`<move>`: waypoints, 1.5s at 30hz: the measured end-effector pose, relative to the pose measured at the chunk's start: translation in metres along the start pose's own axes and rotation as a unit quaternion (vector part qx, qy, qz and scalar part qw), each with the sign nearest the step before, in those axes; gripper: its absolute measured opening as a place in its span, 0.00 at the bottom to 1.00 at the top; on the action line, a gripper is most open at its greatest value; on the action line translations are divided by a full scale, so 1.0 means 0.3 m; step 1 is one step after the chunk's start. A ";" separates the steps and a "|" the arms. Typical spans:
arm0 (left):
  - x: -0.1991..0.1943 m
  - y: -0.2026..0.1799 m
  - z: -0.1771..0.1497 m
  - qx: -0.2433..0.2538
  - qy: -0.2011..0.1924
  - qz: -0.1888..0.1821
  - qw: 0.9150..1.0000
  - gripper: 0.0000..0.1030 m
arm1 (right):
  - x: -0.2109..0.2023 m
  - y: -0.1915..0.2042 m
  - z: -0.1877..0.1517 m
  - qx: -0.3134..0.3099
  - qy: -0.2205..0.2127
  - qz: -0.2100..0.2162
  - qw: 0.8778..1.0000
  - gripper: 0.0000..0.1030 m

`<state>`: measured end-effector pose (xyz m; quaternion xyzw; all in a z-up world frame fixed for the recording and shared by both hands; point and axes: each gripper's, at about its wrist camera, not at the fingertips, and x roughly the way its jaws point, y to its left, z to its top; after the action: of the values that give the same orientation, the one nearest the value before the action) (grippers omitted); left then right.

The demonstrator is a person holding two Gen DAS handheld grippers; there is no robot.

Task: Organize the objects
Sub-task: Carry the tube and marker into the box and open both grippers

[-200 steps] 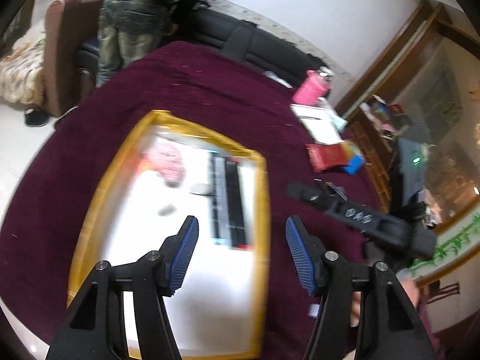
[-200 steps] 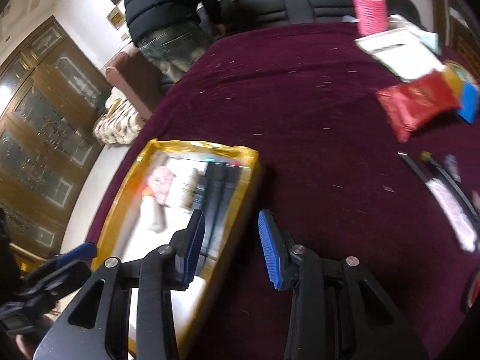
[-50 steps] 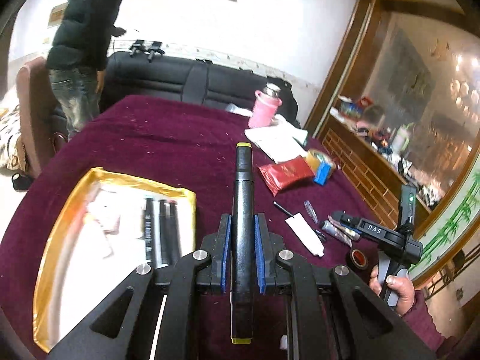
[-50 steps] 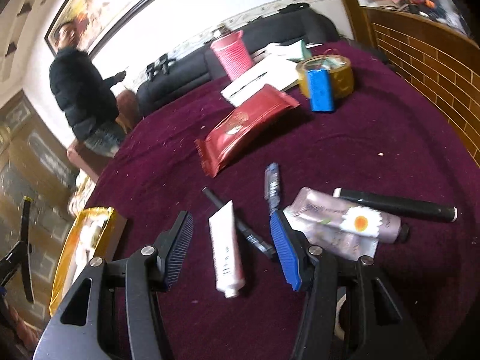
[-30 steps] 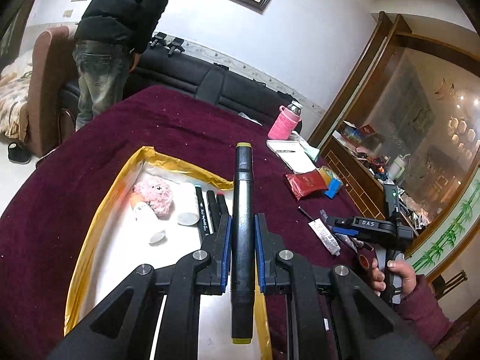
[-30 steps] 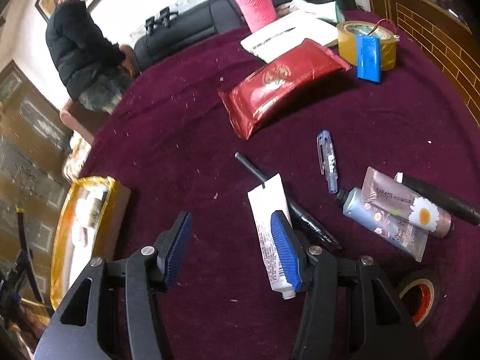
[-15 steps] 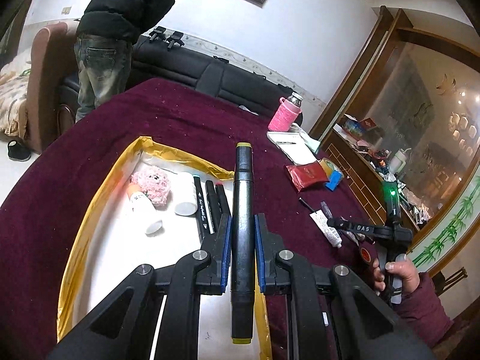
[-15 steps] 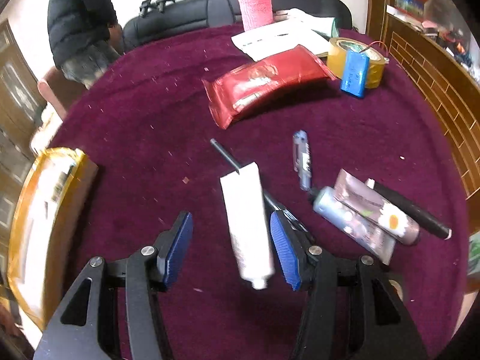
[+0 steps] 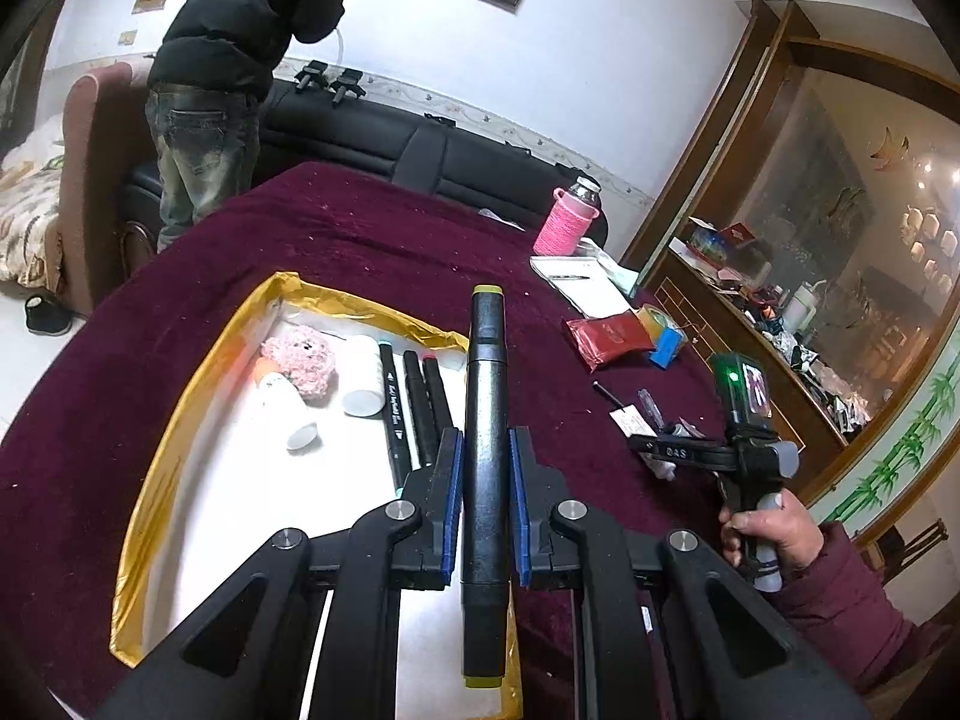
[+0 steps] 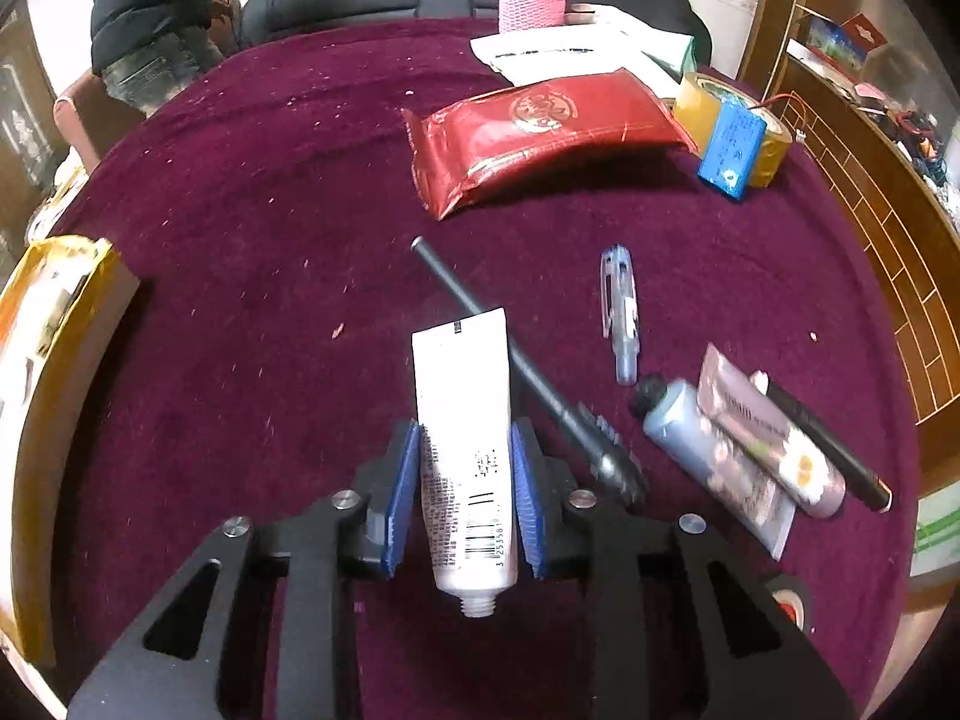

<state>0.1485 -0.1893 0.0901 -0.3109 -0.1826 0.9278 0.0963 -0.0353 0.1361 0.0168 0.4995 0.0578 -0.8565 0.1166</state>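
The white tube (image 10: 465, 456), at six o'clock on the maroon cloth (image 10: 270, 192), now sits between the closing right gripper (image 10: 462, 495), which a second ago stood spread. The left gripper (image 9: 485, 501) pinches a black marker (image 9: 485, 450) above the gold-rimmed tray (image 9: 180, 420), ready for placing.

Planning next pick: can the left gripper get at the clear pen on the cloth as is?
Probably not: the left gripper is shut on a black marker, over the gold tray; the clear pen lies by the right gripper.
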 end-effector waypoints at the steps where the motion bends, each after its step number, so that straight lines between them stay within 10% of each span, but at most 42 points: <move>1: -0.011 0.004 -0.002 -0.001 -0.003 0.002 1.000 0.11 | -0.009 -0.008 -0.012 0.006 -0.001 0.009 1.000 0.26; 11: -0.066 0.083 -0.004 0.011 -0.011 0.063 0.998 0.11 | -0.132 -0.053 -0.065 0.104 -0.015 0.217 0.971 0.26; 21: 0.116 0.193 -0.008 0.019 0.097 0.119 0.988 0.11 | -0.146 0.353 0.013 0.077 0.059 0.383 0.919 0.27; 30: 0.209 0.308 -0.008 -0.003 0.155 0.171 0.973 0.11 | -0.048 0.702 0.016 0.029 0.108 0.383 0.917 0.27; 45: 0.194 0.328 0.044 -0.043 0.134 0.144 0.979 0.36 | -0.068 0.810 -0.006 -0.031 0.056 0.269 0.961 0.29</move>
<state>0.0882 -0.2659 0.0292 -0.4596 -0.1613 0.8729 -0.0283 0.0384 -0.0953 0.0378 0.5397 -0.0462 -0.7620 0.3549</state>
